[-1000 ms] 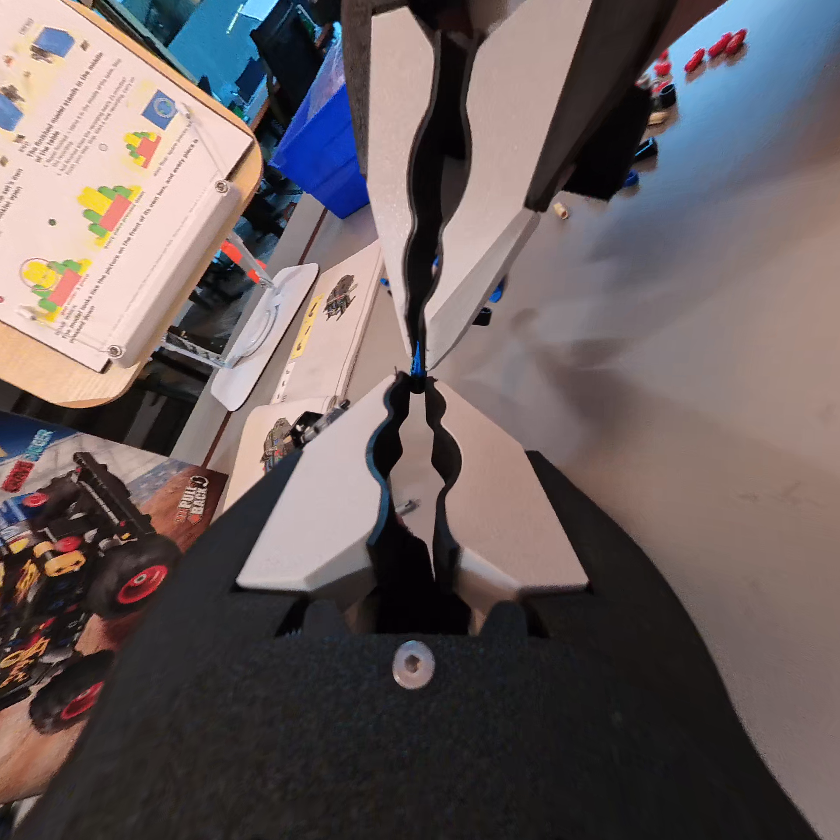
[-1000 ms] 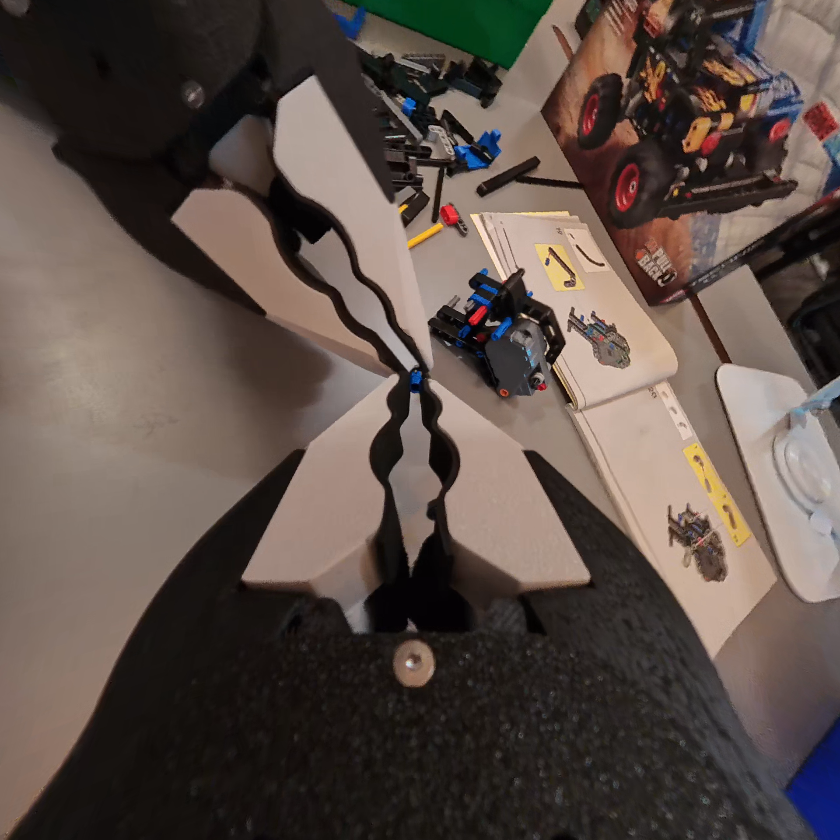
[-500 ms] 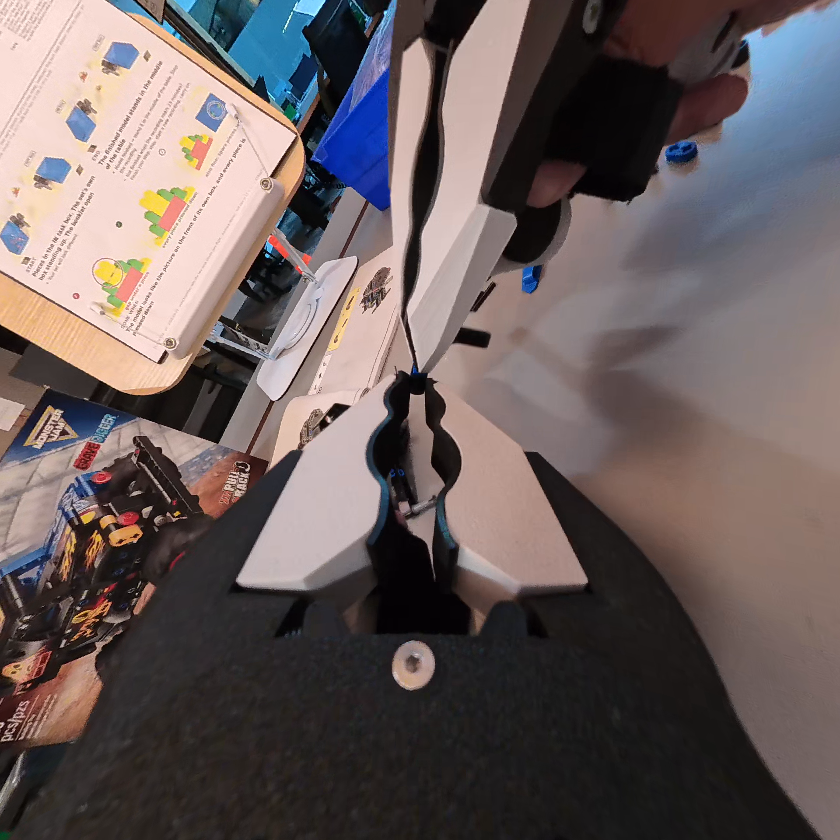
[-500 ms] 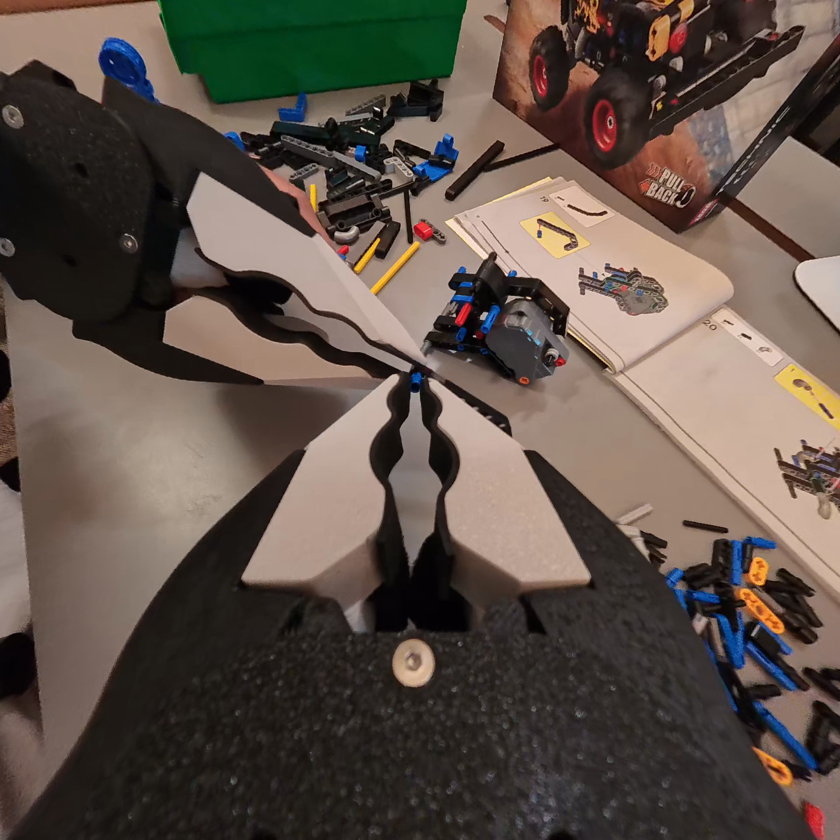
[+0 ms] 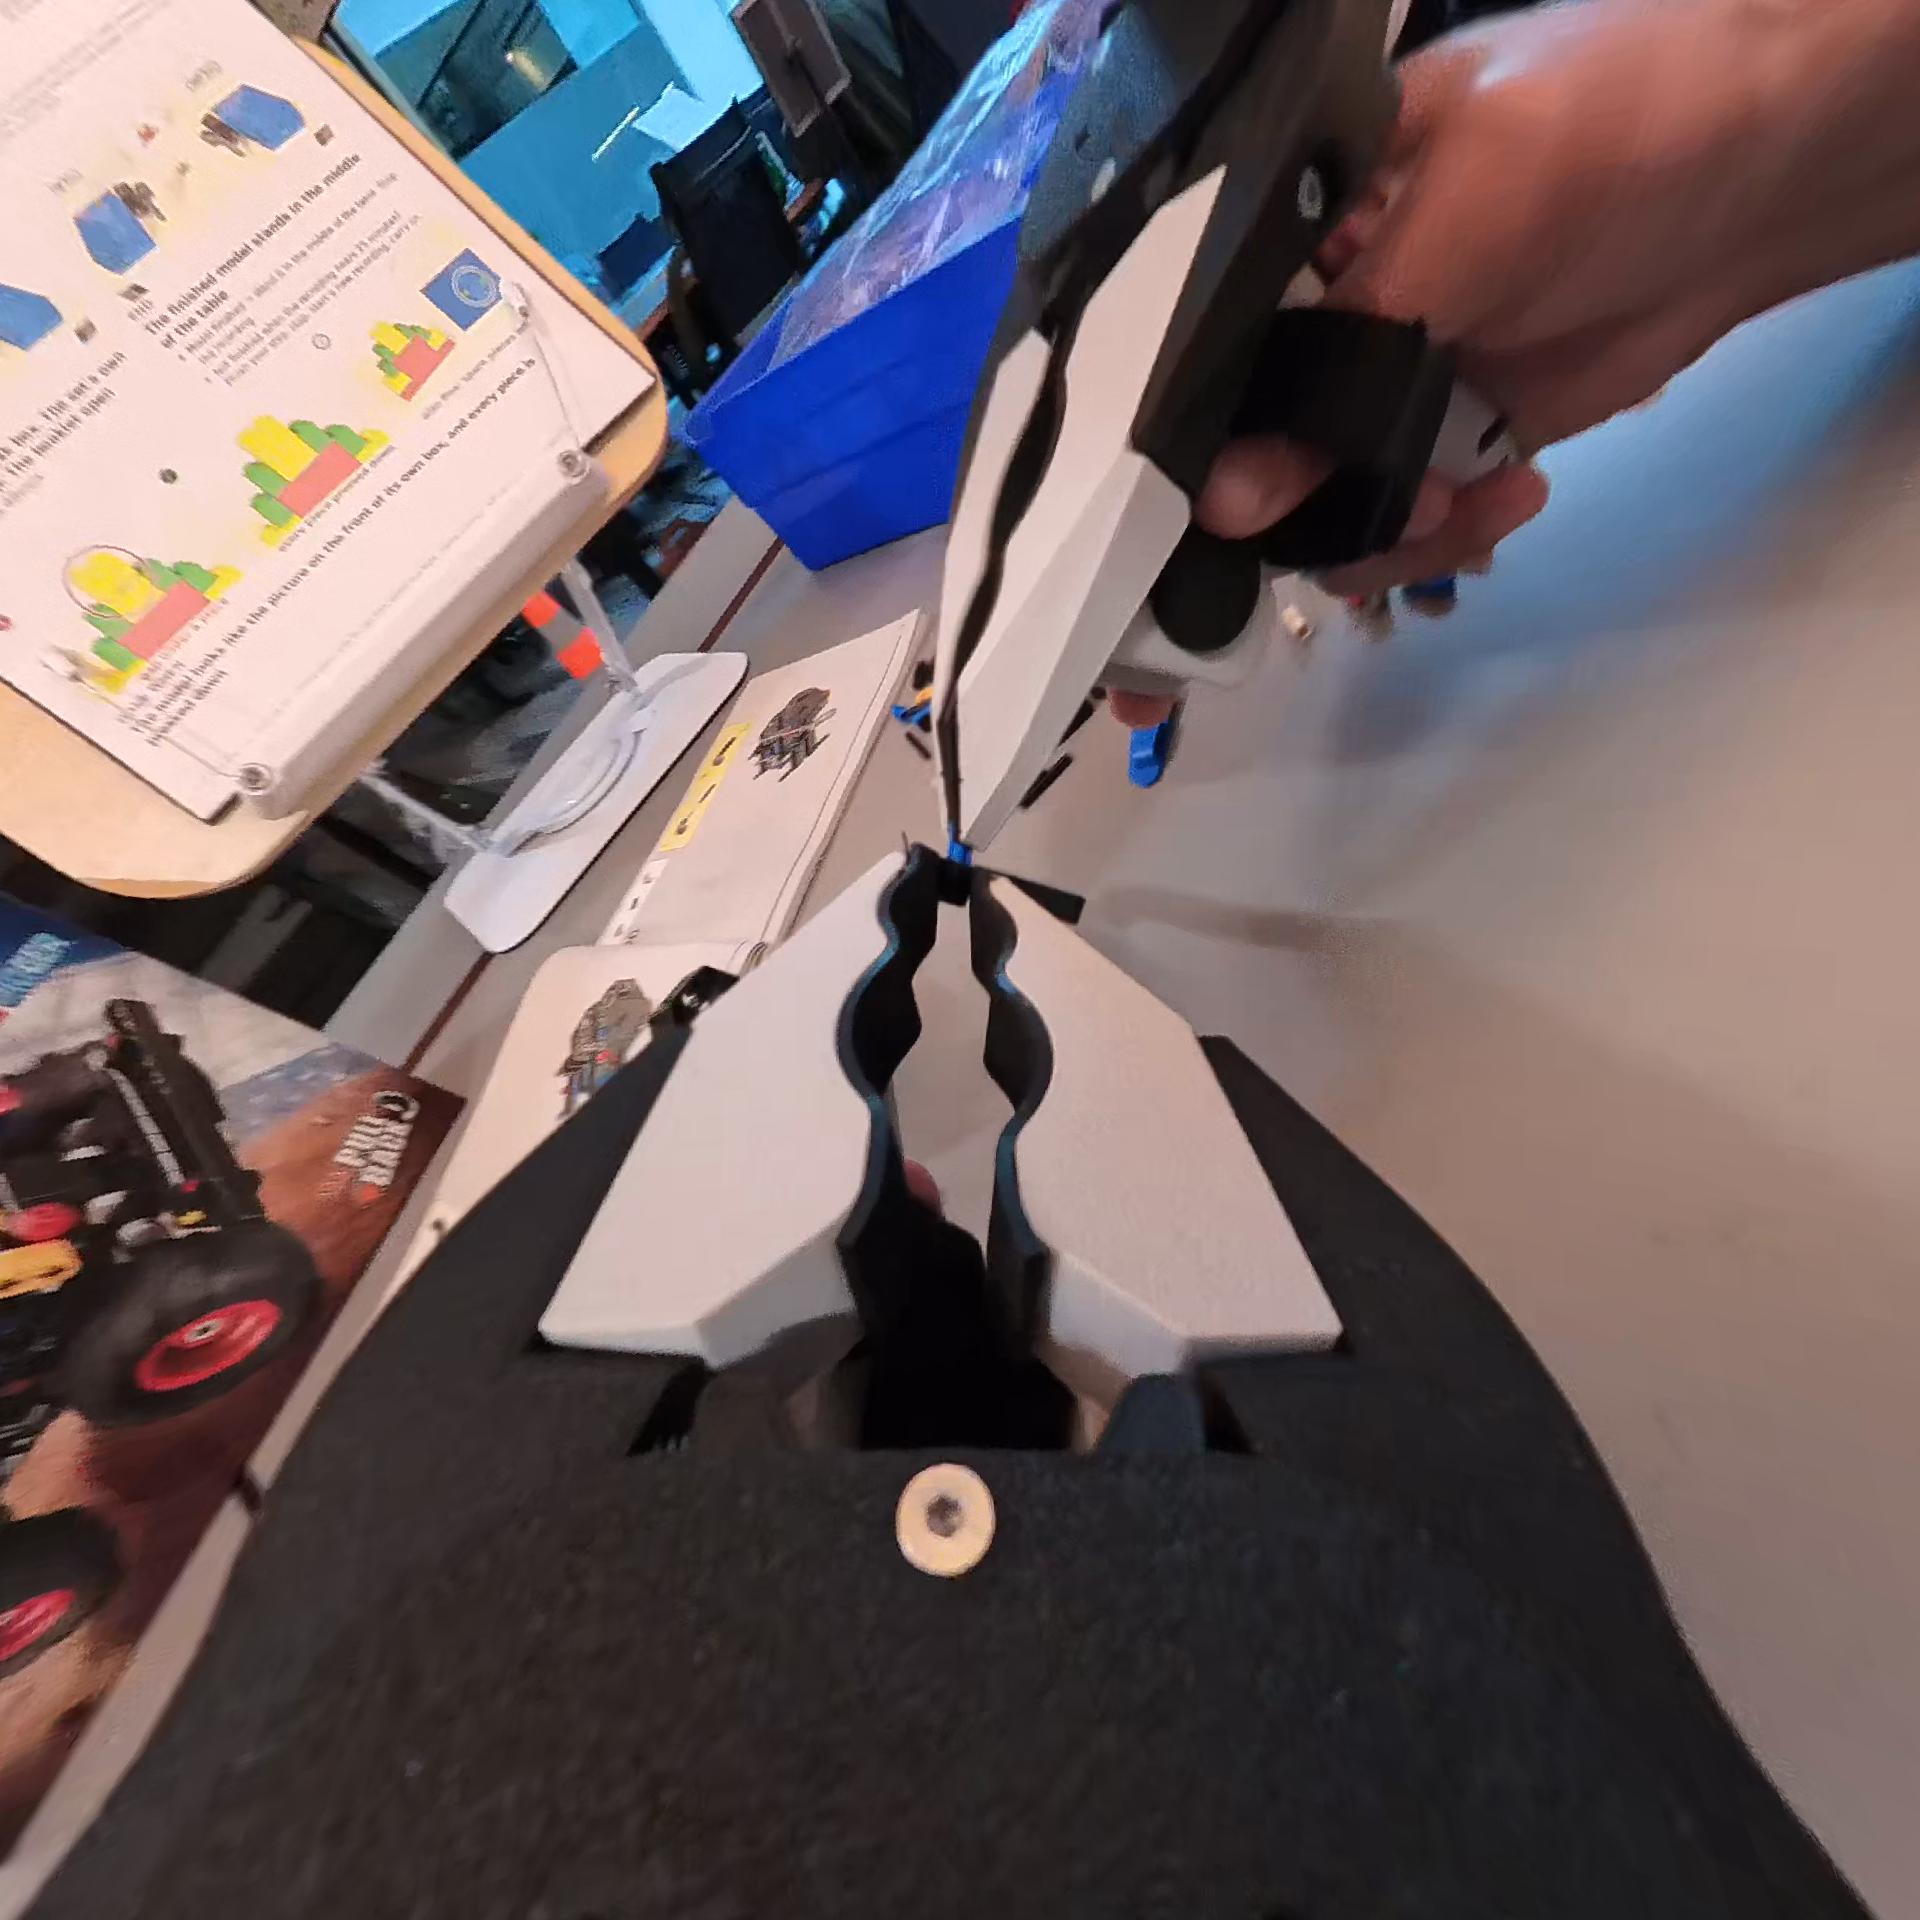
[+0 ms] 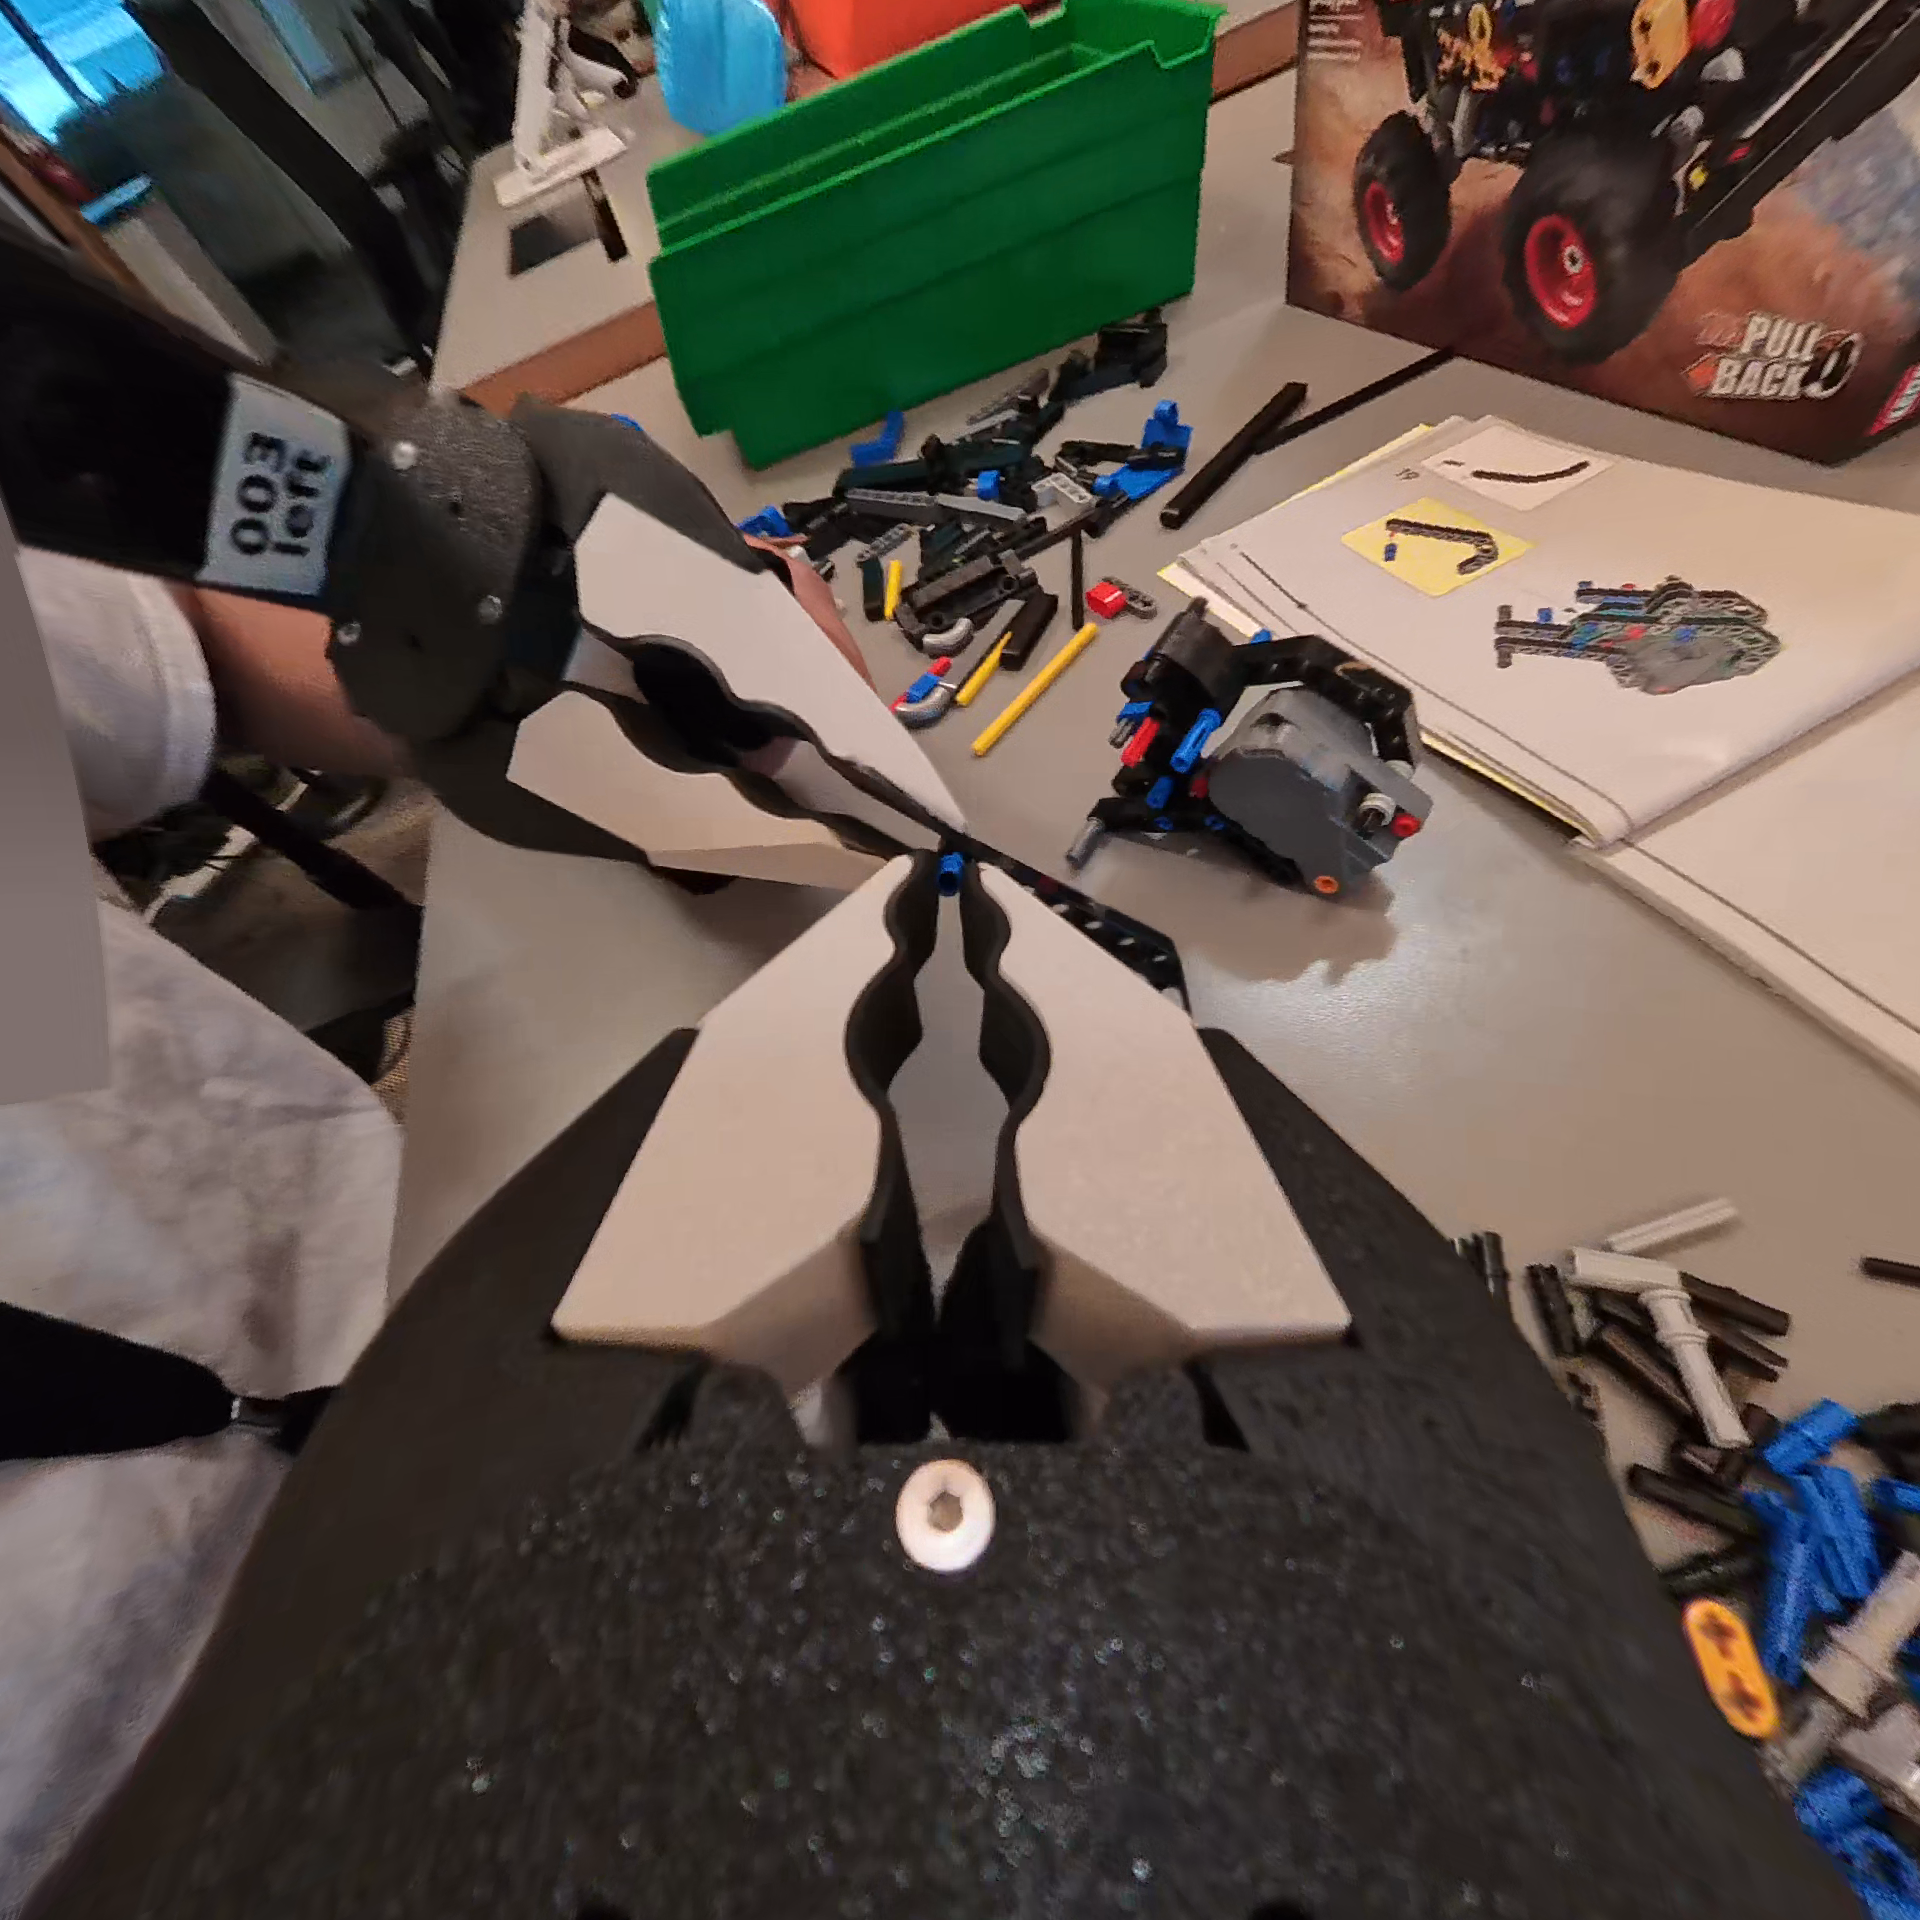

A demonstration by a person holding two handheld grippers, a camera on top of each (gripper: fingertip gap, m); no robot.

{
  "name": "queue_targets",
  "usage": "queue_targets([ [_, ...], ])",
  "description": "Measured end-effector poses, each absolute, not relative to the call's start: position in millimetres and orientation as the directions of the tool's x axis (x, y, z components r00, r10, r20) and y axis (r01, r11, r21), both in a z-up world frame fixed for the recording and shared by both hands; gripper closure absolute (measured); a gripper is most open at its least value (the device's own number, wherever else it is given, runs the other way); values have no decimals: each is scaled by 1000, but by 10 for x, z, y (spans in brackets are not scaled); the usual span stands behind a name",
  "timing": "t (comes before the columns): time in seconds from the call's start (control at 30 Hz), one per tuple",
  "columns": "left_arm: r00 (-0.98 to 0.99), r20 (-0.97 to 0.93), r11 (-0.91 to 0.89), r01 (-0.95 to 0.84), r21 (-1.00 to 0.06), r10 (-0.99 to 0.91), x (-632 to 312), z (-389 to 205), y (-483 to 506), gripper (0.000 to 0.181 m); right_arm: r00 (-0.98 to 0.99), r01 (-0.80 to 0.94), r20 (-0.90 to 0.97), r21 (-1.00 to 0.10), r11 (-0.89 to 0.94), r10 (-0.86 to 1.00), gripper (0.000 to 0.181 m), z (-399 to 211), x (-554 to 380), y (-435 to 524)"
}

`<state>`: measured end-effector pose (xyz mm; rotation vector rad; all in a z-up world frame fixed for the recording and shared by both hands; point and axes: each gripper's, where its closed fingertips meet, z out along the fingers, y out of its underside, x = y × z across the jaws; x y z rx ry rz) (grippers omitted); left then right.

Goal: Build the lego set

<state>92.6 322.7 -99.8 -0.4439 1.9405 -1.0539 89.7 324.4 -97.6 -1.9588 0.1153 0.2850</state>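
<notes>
Both grippers, left (image 5: pixel 951 888) and right (image 6: pixel 948 868), stay clenched tip-to-tip on the blue pin (image 6: pixel 948 871).

A grey table (image 6: pixel 1455 1060) carried the parts. On it lay an open instruction booklet (image 6: pixel 1621 665) with a half-built model around a grey motor block (image 6: pixel 1288 769) just beside it, a yellow axle (image 6: pixel 1034 688) near a loose pile of black and blue pieces (image 6: pixel 987 520), and a second heap of blue and black pins (image 6: pixel 1766 1455) at the near right. A green bin (image 6: pixel 935 229) and the set's box (image 6: pixel 1621 208) stood at the far side, and a blue bin (image 5: pixel 862 416) sat well apart.
</notes>
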Motion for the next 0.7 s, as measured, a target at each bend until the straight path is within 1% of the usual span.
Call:
queue_targets([
  [0.03,-583,-488,550,83,-831,-649,921,-979,3219,178,962,-221,-264,-896,-386,64,178,-955,893,3241],
  [0.13,-618,-409,476,64,-877,-671,911,-922,3201,178,936,-283,-338,-890,-357,102,178,-892,883,3230],
  [0.23,-636,-386,446,73,-892,-668,891,-879,3182,177,879,-380,-452,-857,-348,152,178,-851,859,3213],
  [0.3,-646,-370,431,71,-900,-667,878,-873,3179,177,856,-408,-488,-841,-356,171,178,-850,848,3211],
  [0.43,-658,-329,396,51,-917,-677,882,-868,3192,178,873,-386,-460,-853,-351,160,178,-845,849,3227],
  [0.7,-660,-324,397,43,-917,-677,891,-880,3194,177,901,-344,-411,-872,-350,140,178,-863,859,3235],
])
